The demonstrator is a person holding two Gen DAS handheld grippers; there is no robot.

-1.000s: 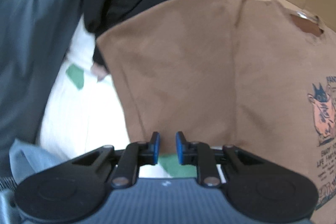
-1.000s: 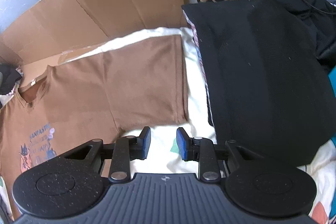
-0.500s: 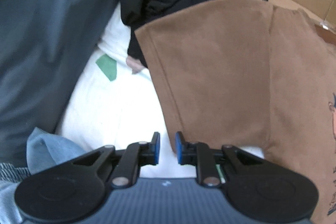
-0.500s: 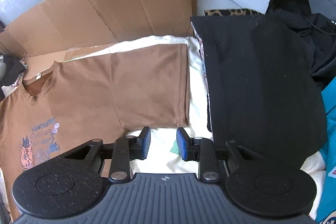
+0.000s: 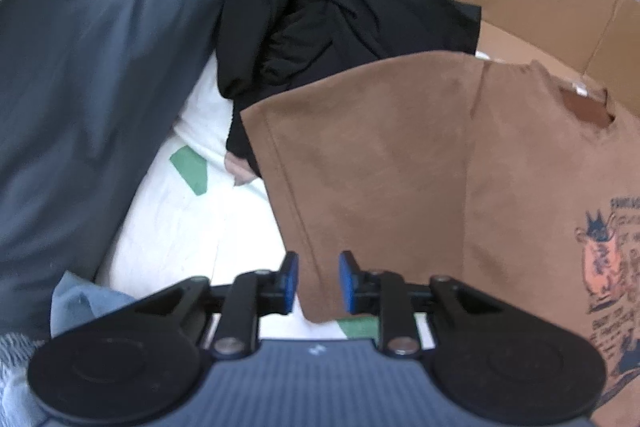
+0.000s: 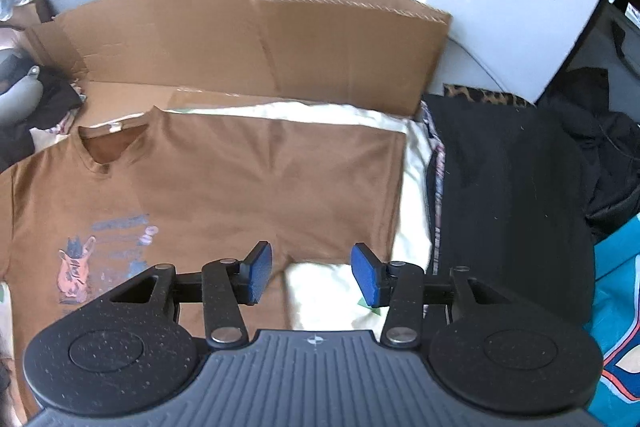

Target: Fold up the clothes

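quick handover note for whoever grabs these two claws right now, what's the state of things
Left claw: jaws opening, nothing gripped, over the hem of the brown t-shirt's sleeve on that side.
Right claw: jaws opening, empty, above the other sleeve's lower edge.
The shirt lies flat, print up, on the white bedding, collar toward the cardboard. A folded black garment lies to its right.
Done: shirt spread out, both sleeves laid out flat.
Left: all the folds; none made yet.

You can't read anything here: the lettering printed on the brown T-shirt (image 6: 208, 187) ahead of your gripper is too blurred.
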